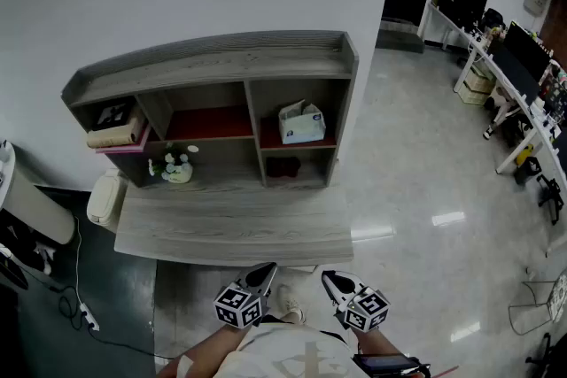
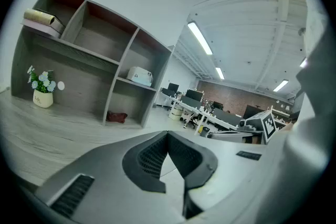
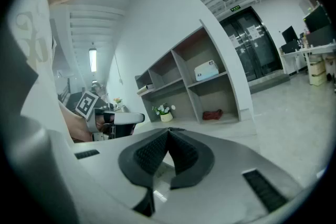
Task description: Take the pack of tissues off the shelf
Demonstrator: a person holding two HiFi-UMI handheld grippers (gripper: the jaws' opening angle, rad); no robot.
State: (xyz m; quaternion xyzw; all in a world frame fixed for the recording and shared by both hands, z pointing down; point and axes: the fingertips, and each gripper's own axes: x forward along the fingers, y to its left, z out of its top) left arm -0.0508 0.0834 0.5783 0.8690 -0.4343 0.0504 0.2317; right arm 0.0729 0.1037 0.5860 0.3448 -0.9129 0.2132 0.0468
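Observation:
The pack of tissues (image 1: 301,123) is a white and pale blue box on the red-lined upper right compartment of the grey wooden shelf (image 1: 213,57). It also shows in the left gripper view (image 2: 139,75) and the right gripper view (image 3: 207,70). My left gripper (image 1: 263,273) and right gripper (image 1: 330,279) hang close to the person's body, in front of the desk's front edge and far from the pack. Both point toward the shelf. The left gripper (image 2: 168,134) has its jaws shut with nothing between them, and so does the right gripper (image 3: 169,131).
A small pot of white flowers (image 1: 178,168) stands in the lower left bay, a dark red object (image 1: 283,165) in the lower right one, and a roll on books (image 1: 115,135) upper left. The desk top (image 1: 230,226) lies before the shelf. Office desks with monitors (image 1: 509,57) line the right.

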